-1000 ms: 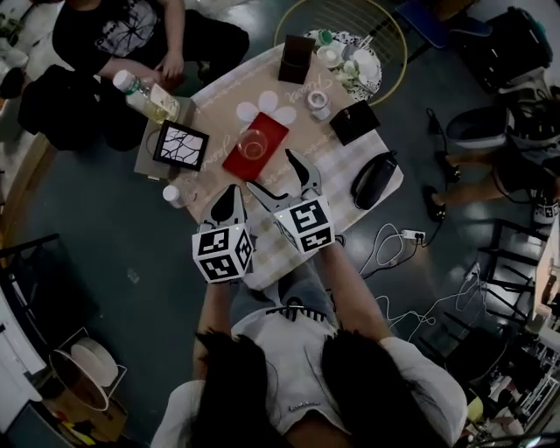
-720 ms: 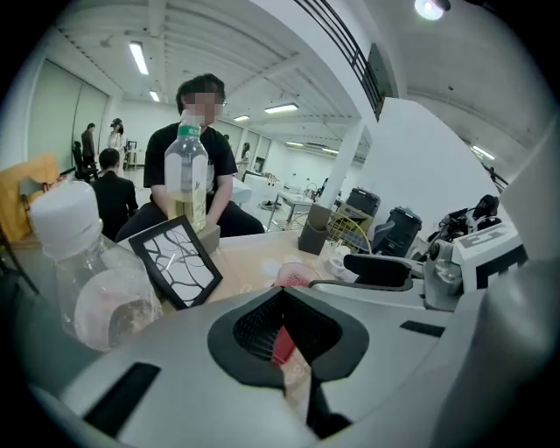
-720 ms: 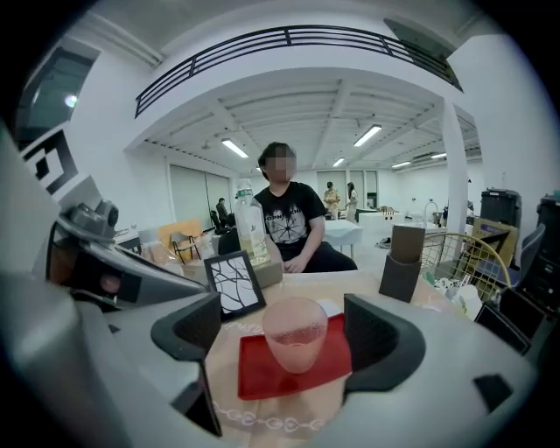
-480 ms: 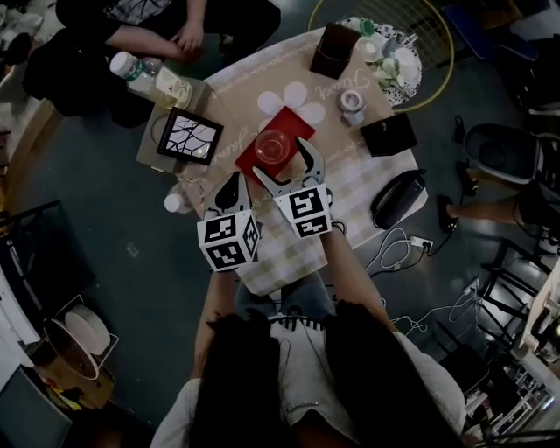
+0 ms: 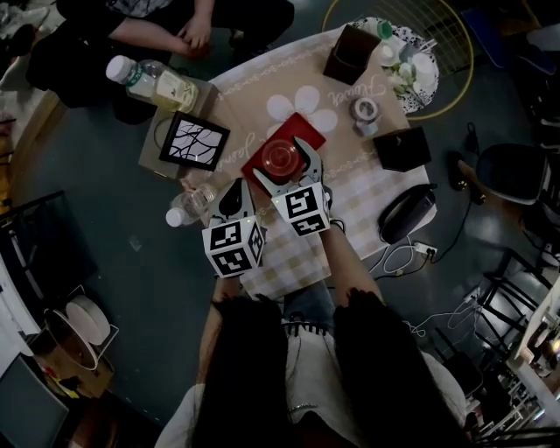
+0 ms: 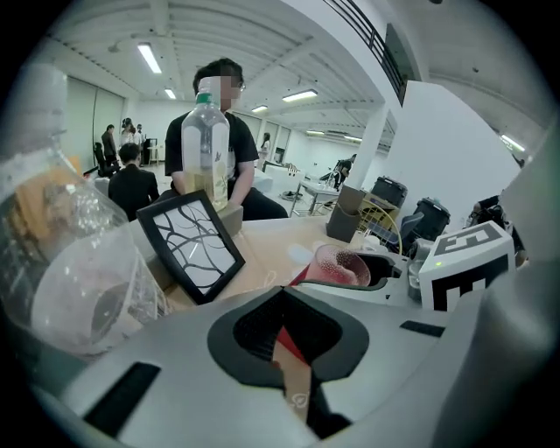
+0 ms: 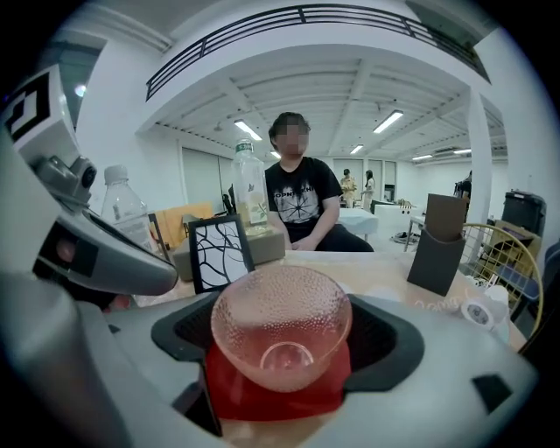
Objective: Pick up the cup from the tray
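A dimpled clear glass cup [image 5: 282, 157] stands on a small red tray [image 5: 296, 129] near the middle of the table. My right gripper [image 5: 280, 164] is open, with one jaw on each side of the cup. In the right gripper view the cup [image 7: 280, 337] fills the space between the dark pads and still rests on the tray [image 7: 262, 401]. My left gripper [image 5: 237, 187] hangs just left of the tray, shut and empty. In the left gripper view its tips [image 6: 282, 293] meet, and the cup [image 6: 343, 265] shows beyond them to the right.
A black picture frame [image 5: 192, 140] leans left of the tray, with a clear bottle [image 5: 188, 208] lying near it. A drink bottle [image 5: 153, 80] stands on a box. Behind the tray are a tape roll [image 5: 364, 109], a brown holder [image 5: 348, 54] and a black box [image 5: 401, 149]. A person [image 5: 157, 22] sits opposite.
My right gripper has moved forward over the tray, so its jaws now flank the cup. The left gripper followed a little and stays shut.
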A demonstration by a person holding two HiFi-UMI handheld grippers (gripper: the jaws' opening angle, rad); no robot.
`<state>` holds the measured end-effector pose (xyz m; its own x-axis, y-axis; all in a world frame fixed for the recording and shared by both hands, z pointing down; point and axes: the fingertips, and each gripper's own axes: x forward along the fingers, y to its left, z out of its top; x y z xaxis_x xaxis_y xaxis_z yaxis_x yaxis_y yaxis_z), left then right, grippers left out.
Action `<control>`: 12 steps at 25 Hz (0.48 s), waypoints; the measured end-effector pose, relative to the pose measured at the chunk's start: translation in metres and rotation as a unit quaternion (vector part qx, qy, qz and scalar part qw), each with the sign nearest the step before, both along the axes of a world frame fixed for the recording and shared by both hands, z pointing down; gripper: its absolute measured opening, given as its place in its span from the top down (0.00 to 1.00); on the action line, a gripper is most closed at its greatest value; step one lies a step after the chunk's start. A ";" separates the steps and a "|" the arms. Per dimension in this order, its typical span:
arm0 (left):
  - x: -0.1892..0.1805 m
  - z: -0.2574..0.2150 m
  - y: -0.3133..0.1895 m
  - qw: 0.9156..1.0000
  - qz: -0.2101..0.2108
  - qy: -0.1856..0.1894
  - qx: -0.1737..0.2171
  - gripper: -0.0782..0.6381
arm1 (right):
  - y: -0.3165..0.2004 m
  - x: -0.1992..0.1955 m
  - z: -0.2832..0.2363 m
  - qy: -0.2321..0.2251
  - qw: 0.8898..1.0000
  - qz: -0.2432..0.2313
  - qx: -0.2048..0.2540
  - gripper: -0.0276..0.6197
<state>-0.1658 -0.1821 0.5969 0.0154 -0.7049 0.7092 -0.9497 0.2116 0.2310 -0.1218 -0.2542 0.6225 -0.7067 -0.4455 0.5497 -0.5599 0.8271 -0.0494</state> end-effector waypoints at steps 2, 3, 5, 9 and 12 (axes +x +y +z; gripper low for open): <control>-0.001 0.002 0.000 1.000 -0.001 0.003 -0.003 0.88 | -0.001 0.001 0.004 0.007 1.000 0.003 -0.001 0.31; 0.000 0.003 0.000 1.000 -0.002 0.003 -0.004 0.88 | -0.003 0.001 0.006 0.010 1.000 0.004 -0.001 0.31; 0.000 0.001 0.000 1.000 -0.007 0.002 -0.008 0.88 | -0.004 0.002 0.005 0.008 1.000 0.002 0.001 0.31; 0.001 -0.006 0.001 1.000 -0.002 -0.001 -0.005 0.88 | -0.002 0.001 0.003 0.005 1.000 -0.007 0.009 0.33; 0.004 -0.007 0.001 1.000 0.007 -0.004 -0.007 0.88 | -0.002 0.001 0.000 0.004 1.000 -0.007 0.012 0.34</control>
<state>-0.1622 -0.1810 0.5903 0.0188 -0.6952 0.7185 -0.9544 0.2017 0.2201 -0.1209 -0.2567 0.6230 -0.7081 -0.4486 0.5453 -0.5490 0.8355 -0.0256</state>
